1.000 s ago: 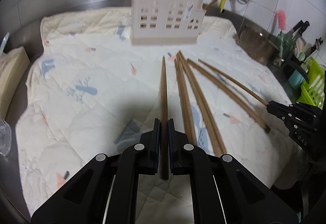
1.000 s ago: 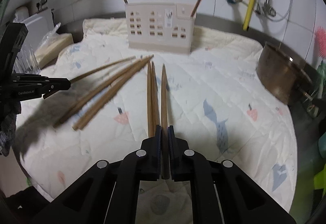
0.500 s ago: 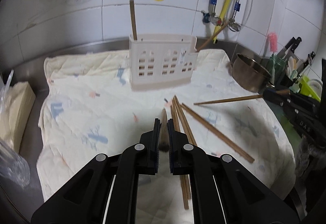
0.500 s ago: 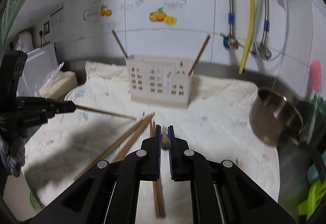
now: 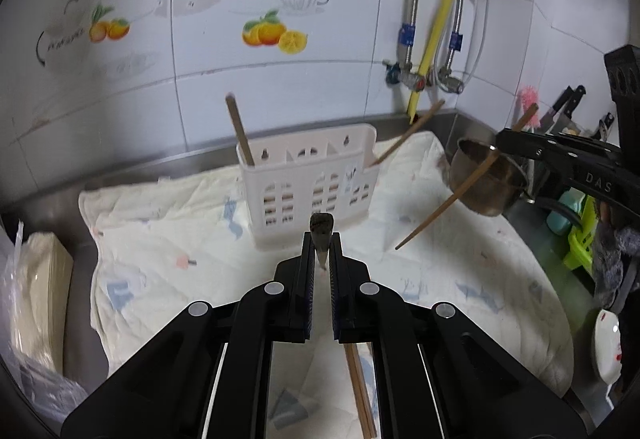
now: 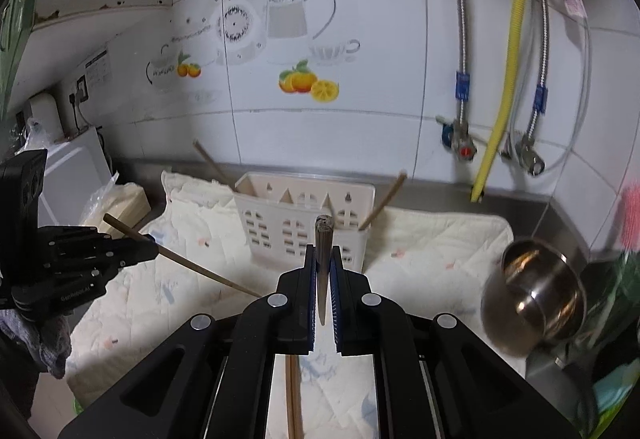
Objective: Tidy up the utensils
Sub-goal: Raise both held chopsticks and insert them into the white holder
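Two grippers up over the quilted cloth (image 5: 168,239), "DAS" readable on right gripper (image 5: 502,141) and blurry print on left gripper (image 6: 148,241), each clamped tight on one chopstick (image 5: 321,231) (image 6: 323,239), pale utensil holder (image 5: 308,179) just beyond, more chopsticks (image 5: 360,391) lying near.

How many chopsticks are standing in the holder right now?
2: one chopstick leans out of the left end compartment of the white holder, the other chopstick leans from its right end. Shorter ones inside could be hidden.
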Demonstrator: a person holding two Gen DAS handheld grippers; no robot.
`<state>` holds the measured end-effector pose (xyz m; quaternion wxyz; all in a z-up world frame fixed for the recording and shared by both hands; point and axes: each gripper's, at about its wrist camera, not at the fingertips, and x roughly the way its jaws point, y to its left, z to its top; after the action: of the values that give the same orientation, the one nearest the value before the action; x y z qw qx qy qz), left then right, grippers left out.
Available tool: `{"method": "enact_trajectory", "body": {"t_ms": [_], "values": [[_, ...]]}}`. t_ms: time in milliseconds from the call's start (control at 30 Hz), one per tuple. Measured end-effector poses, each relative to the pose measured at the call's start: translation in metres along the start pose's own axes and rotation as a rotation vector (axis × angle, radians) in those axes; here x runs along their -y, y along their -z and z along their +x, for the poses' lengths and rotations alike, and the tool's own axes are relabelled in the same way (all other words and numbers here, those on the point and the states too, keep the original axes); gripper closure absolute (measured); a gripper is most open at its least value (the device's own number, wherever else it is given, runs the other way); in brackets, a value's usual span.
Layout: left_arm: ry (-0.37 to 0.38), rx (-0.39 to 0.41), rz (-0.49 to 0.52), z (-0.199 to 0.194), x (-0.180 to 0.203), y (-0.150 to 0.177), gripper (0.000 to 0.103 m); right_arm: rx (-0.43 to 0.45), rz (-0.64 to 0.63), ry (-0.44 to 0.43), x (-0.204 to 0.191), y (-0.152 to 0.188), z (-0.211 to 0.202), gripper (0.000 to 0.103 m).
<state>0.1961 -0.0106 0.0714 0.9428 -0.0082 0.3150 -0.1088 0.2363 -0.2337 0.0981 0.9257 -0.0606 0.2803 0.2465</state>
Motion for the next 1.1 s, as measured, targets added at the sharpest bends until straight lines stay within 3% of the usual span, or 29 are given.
{"method": "enact_trajectory", "body": {"t_ms": [333,500,833,1100], "values": [[0.017,0.109,0.029,-0.035,-0.002,-0.06,0.097,0.049,-0.016,0.002,0.009,-0.057,-0.011,0.097],[-0.028,0.168,0.042,-0.046,-0.006,-0.088,0.097,0.081,0.003,-0.003,0.014,-0.079,-0.013,0.097],[-0.104,0.088,0.04,0.004,-0.022,-0.1,0.097,0.11,0.027,0.04,0.024,-0.107,0.011,0.097],[-0.099,0.013,0.017,0.038,-0.035,-0.09,0.097,0.048,0.055,0.041,0.031,-0.096,0.053,0.097]]}}
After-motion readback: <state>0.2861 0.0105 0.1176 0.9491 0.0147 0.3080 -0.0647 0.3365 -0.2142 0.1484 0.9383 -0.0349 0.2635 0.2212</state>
